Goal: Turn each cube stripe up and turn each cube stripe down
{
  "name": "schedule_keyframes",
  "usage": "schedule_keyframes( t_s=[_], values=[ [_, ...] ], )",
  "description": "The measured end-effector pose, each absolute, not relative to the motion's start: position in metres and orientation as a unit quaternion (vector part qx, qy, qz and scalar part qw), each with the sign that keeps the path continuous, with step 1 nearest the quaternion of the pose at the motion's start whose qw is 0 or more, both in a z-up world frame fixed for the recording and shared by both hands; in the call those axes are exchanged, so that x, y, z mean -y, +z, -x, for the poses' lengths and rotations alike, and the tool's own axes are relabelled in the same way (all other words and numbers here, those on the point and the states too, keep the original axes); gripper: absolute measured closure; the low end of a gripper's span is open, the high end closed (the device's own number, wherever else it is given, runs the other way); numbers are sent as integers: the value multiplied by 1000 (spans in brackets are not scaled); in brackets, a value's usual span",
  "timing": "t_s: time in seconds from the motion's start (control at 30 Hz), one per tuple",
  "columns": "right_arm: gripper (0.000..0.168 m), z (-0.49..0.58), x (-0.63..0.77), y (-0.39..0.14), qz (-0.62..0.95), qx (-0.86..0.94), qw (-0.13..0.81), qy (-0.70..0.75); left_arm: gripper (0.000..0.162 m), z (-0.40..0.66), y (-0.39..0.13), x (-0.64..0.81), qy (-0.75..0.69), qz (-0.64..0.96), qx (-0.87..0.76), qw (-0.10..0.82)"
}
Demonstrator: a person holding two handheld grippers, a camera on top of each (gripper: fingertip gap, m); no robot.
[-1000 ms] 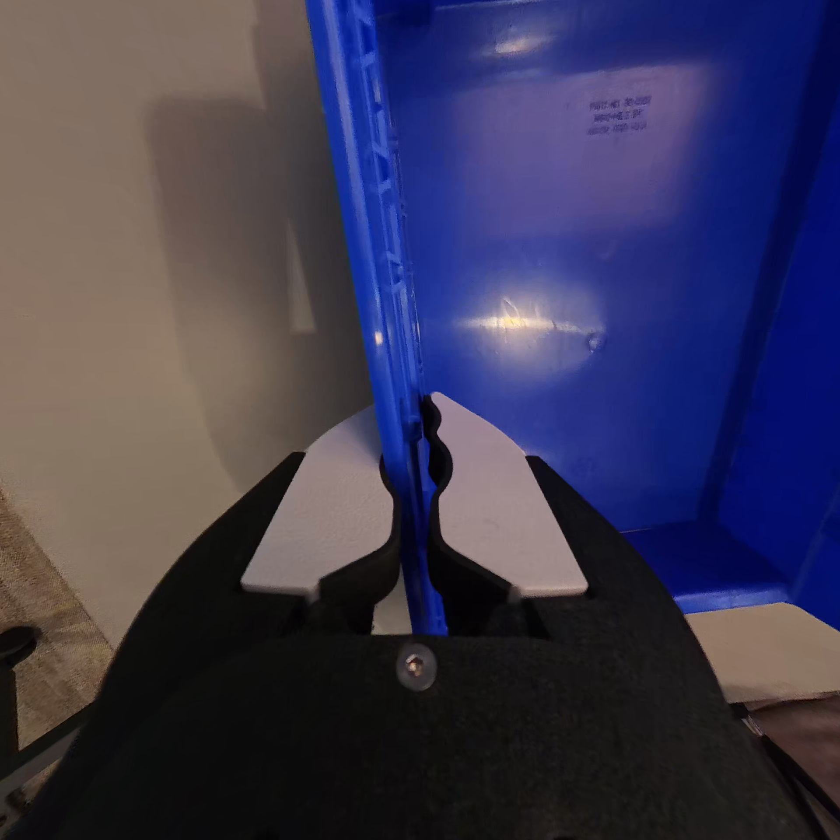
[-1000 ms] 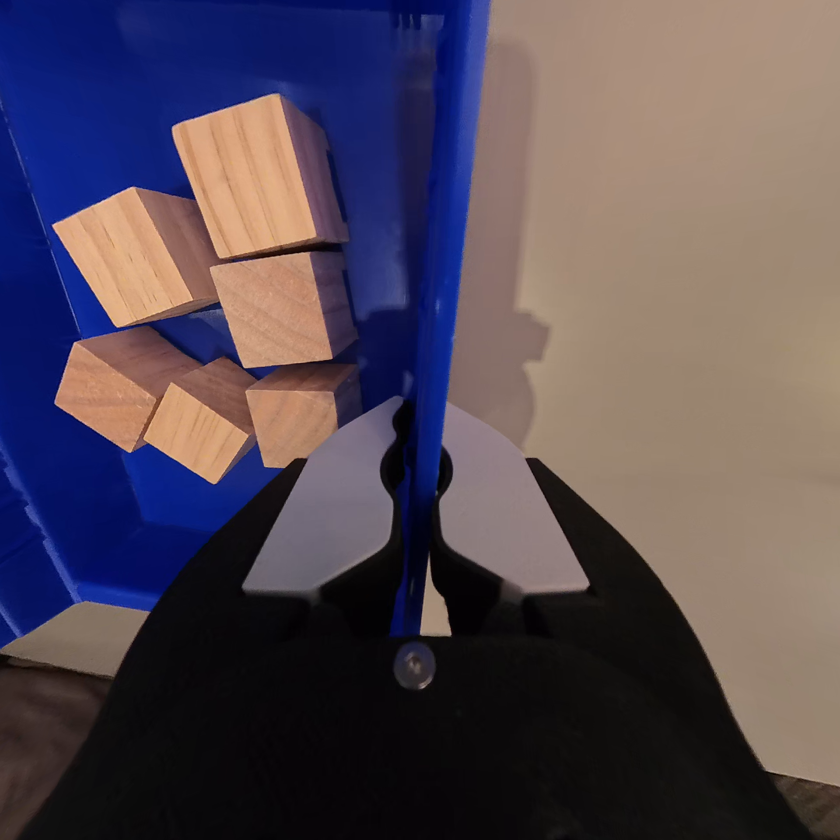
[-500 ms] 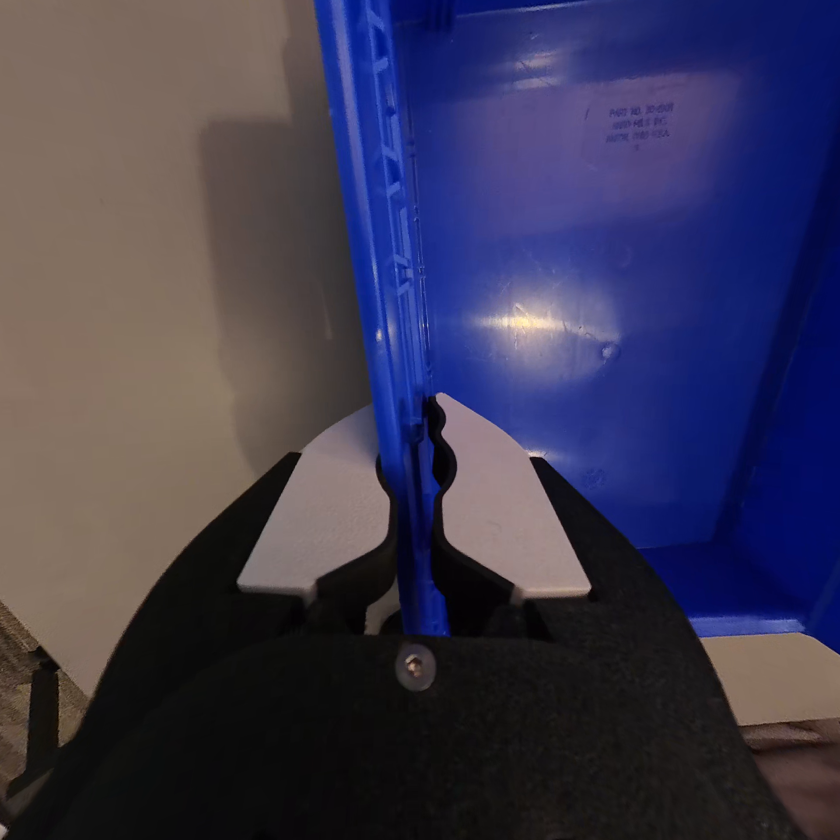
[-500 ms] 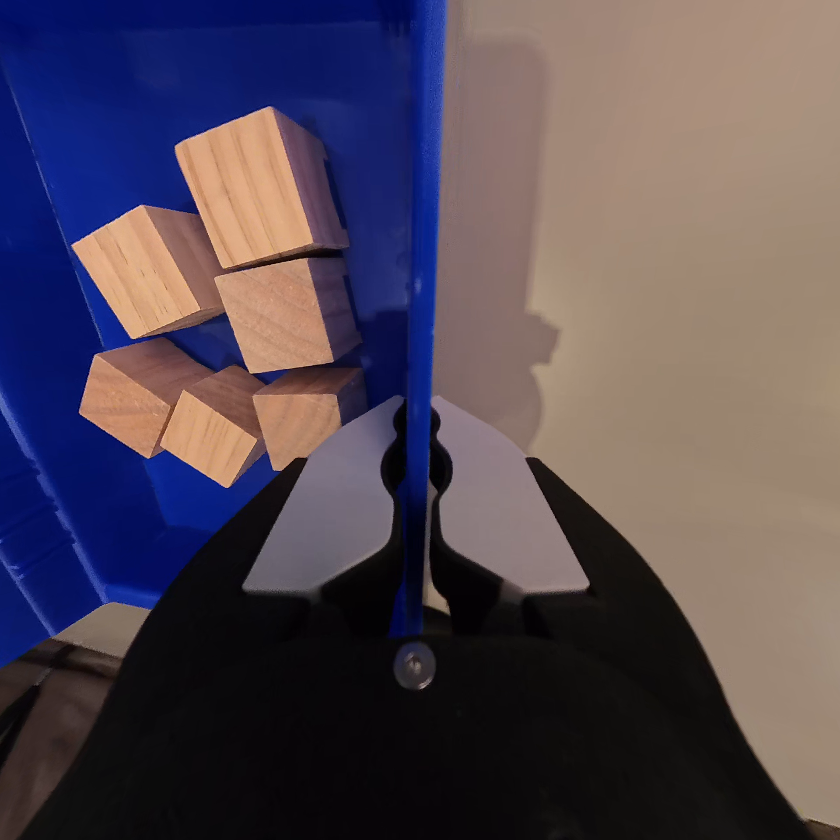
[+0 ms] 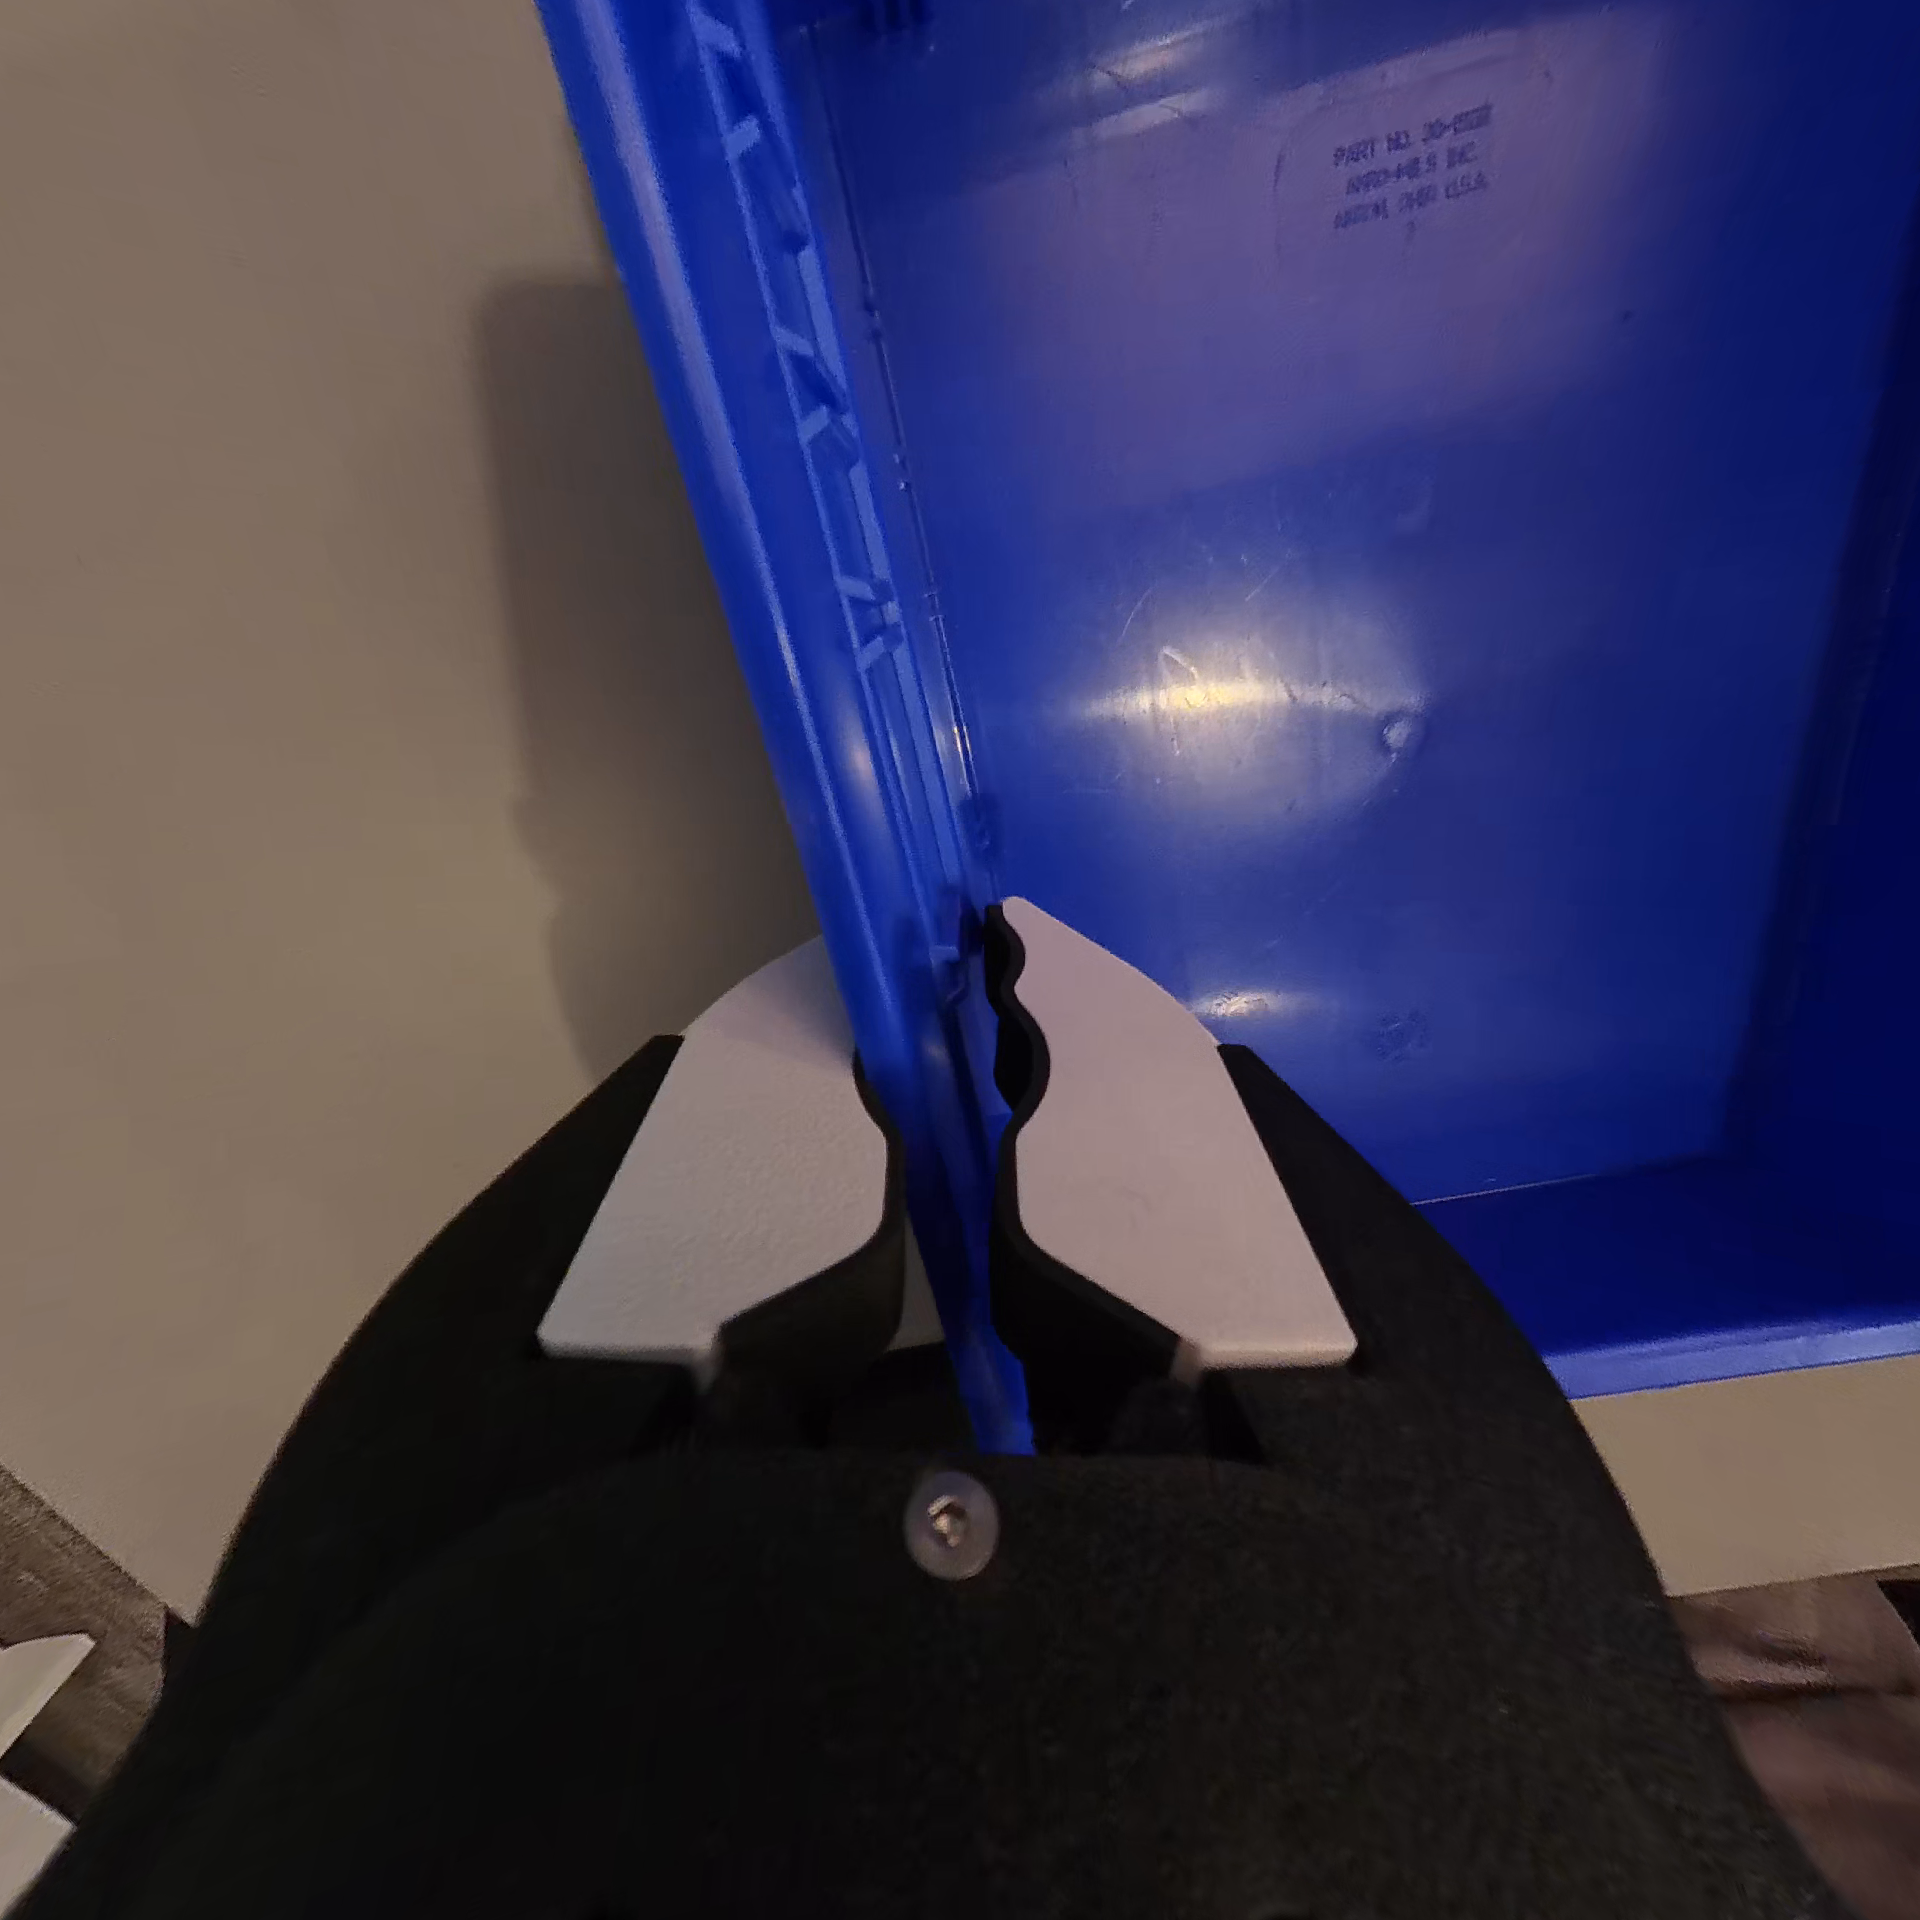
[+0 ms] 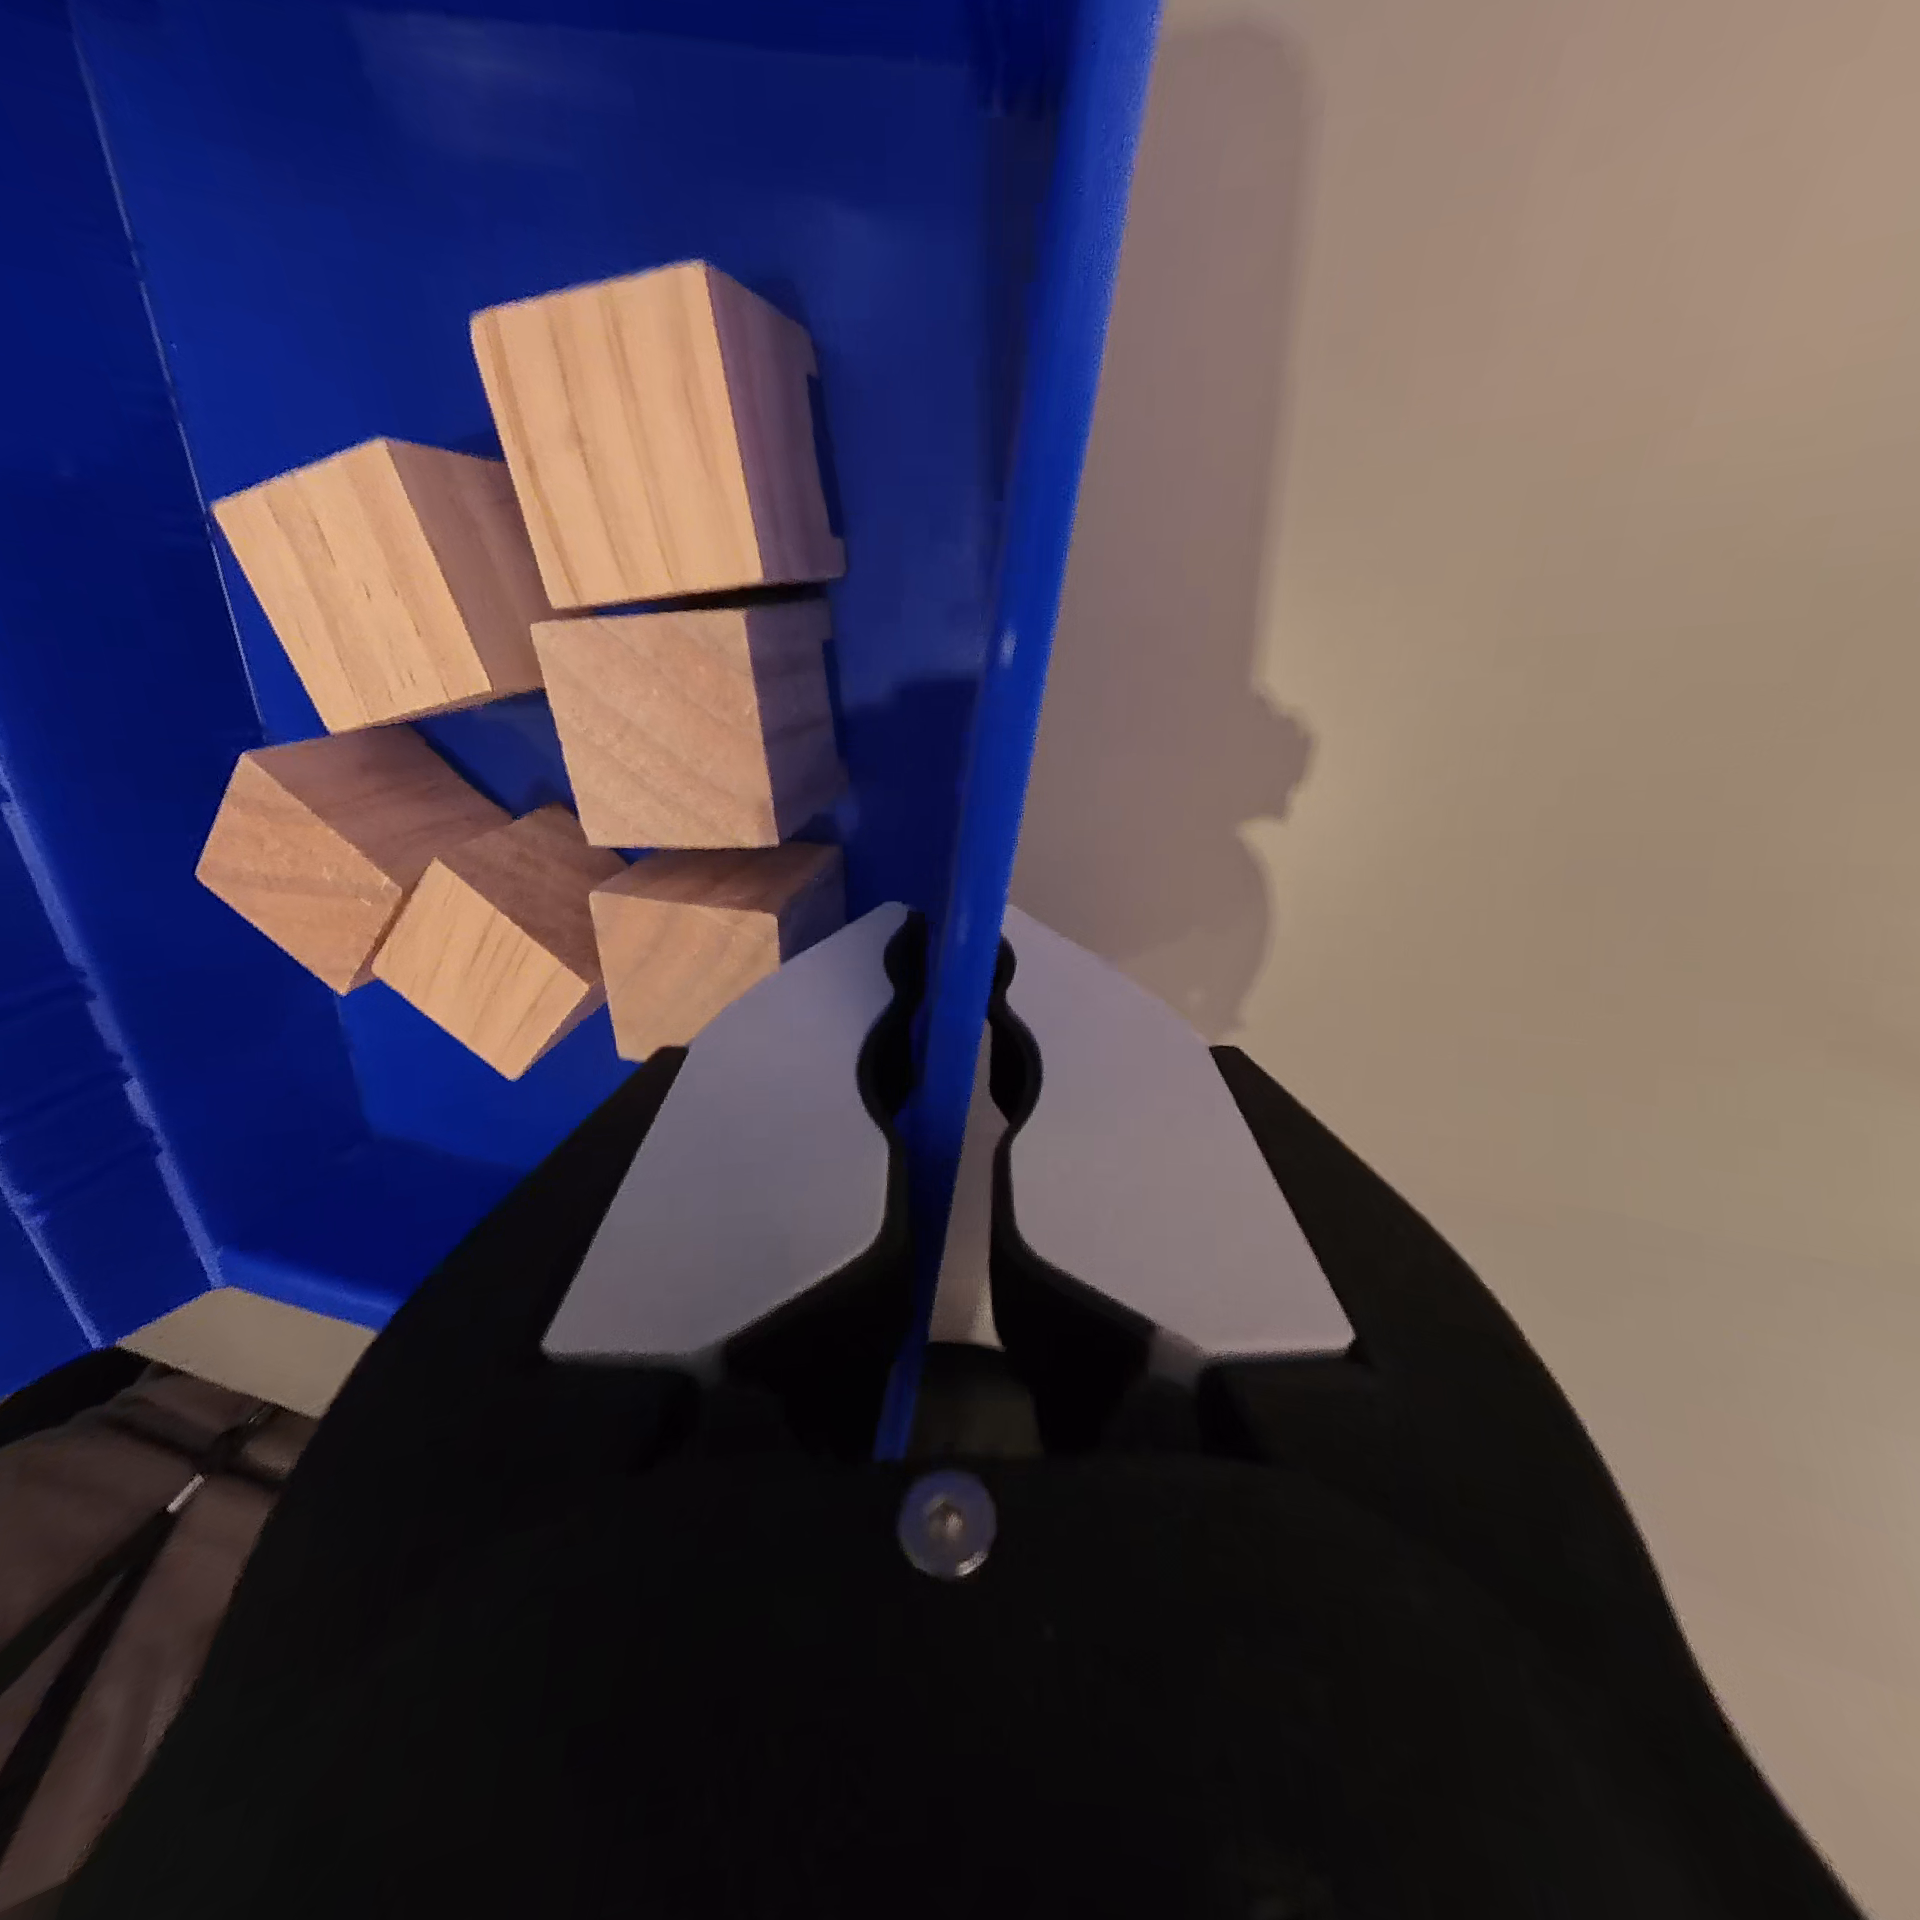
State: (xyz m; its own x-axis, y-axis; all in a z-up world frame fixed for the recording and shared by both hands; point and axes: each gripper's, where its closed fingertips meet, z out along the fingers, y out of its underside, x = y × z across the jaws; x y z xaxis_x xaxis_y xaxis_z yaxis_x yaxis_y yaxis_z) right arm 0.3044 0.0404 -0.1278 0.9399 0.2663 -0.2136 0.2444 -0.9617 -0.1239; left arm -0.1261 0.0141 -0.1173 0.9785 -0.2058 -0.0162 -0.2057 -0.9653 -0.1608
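Gripping opposite walls of the blue bin [image 5: 1351,623], left gripper [image 5: 961,1039] and right gripper [image 6: 951,1039] pinch plastic; next comes releasing to reach the near-right wooden cubes [image 6: 665,717].

Bin [image 5: 1351,623]: glossy blue plastic, smooth, finely scratched, with bright highlights on its floor just ahead of the left gripper [image 5: 961,925]; its wall, clamped between the fingers, is ribbed outside. Cubes [image 6: 665,717]: bare matt wood with visible grain, left of the right gripper [image 6: 951,935]. Fingers [image 6: 748,1143]: smooth matt grey faces with black wavy pads; gripper bodies matt black, finely textured, each with a shiny metal screw [image 6: 945,1527]. Tabletop [image 6: 1558,727]: matt, smooth, off-white.
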Motion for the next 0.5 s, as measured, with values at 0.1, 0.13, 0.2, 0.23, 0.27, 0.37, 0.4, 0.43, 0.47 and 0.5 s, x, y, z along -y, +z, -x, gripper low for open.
schedule_keyframes(
  t_s=[0.1, 0.13, 0.2, 0.23, 0.27, 0.37, 0.4, 0.43, 0.47, 0.5],
  values=[
    [156, -303, -47, -129, 984, 122, 59, 112, 149, 117, -117, -12, 0, 991, -111, 79],
    [156, -303, -49, -130, 985, 120, 62, 110, 149, 114, -118, -12, -2, 990, -113, 79],
    [157, -303, -50, -132, 985, 119, 64, 105, 149, 108, -118, -11, -5, 990, -119, 79],
    [157, -304, -51, -132, 986, 118, 64, 100, 149, 105, -118, -10, -3, 989, -123, 80],
    [158, -304, -51, -133, 986, 118, 64, 96, 146, 105, -118, -10, 4, 989, -126, 79],
    [158, -305, -52, -135, 988, 119, 59, 84, 142, 102, -118, -9, 9, 988, -129, 79],
    [158, -305, -52, -137, 988, 119, 54, 82, 142, 101, -118, -9, 6, 988, -131, 79],
    [158, -306, -51, -138, 989, 118, 47, 76, 141, 99, -118, -9, 2, 988, -133, 79],
    [160, -305, -50, -138, 989, 115, 44, 78, 141, 98, -118, -8, -3, 988, -134, 79],
    [160, -305, -49, -138, 990, 111, 37, 81, 141, 95, -118, -8, -10, 987, -137, 79]
  ],
)
